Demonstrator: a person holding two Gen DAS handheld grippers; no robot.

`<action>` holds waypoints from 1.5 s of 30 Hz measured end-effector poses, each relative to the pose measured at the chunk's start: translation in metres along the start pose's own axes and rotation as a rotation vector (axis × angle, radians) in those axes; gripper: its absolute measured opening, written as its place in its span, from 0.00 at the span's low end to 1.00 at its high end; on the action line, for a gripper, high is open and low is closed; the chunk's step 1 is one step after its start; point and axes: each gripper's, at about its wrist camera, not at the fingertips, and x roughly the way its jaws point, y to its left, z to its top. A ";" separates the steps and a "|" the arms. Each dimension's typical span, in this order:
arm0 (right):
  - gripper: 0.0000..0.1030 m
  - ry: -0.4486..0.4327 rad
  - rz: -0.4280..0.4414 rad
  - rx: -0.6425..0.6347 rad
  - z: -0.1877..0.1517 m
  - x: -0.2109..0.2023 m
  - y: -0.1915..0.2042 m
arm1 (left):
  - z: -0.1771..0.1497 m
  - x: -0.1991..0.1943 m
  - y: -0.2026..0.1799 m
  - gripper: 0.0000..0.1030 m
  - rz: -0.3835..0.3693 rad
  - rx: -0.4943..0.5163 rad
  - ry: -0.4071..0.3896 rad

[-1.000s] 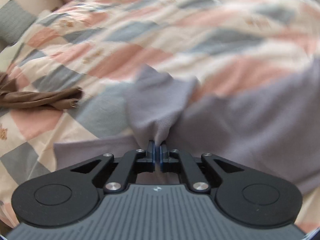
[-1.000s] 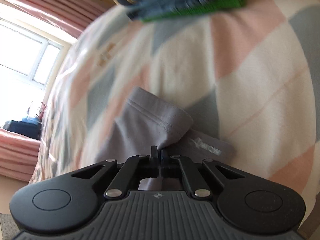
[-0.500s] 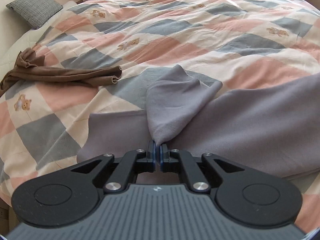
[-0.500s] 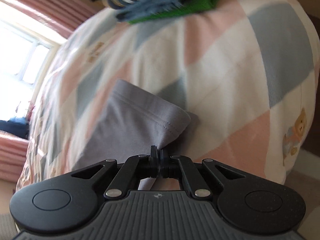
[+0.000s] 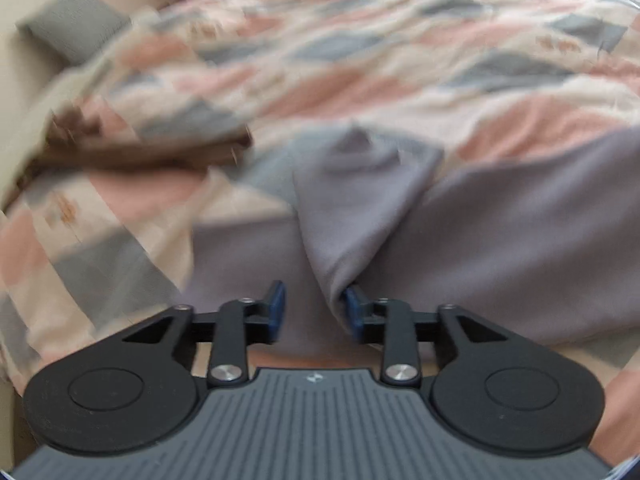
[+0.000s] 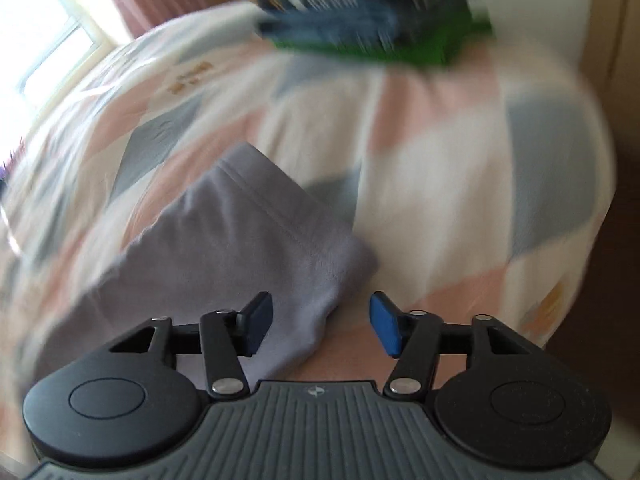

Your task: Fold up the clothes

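Grippers (image 5: 314, 312) (image 6: 320, 322) both agape, one garment (image 5: 500, 240)

Grey garment (image 5: 500, 232) ahead of tool; pink/grey/cream check quilt (image 5: 360, 60) beyond; brown cloth (image 5: 132, 156) far left; green/blue stack (image 6: 376, 20) top.

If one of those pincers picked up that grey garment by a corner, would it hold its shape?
Probably not. The grey garment drapes in soft folds over the quilt, so it looks floppy. Its hemmed edge seems thin, so likely light.
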 end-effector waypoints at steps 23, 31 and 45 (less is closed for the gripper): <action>0.55 0.098 0.131 -0.131 -0.057 0.005 0.113 | 0.047 0.051 -0.075 0.30 -0.140 0.239 -0.089; 0.56 0.108 0.129 -0.165 -0.058 0.008 0.125 | 0.025 0.017 0.037 0.03 -0.073 -0.362 -0.239; 0.60 0.112 0.117 -0.210 -0.065 0.016 0.138 | -0.081 0.074 0.153 0.27 -0.321 -1.230 0.029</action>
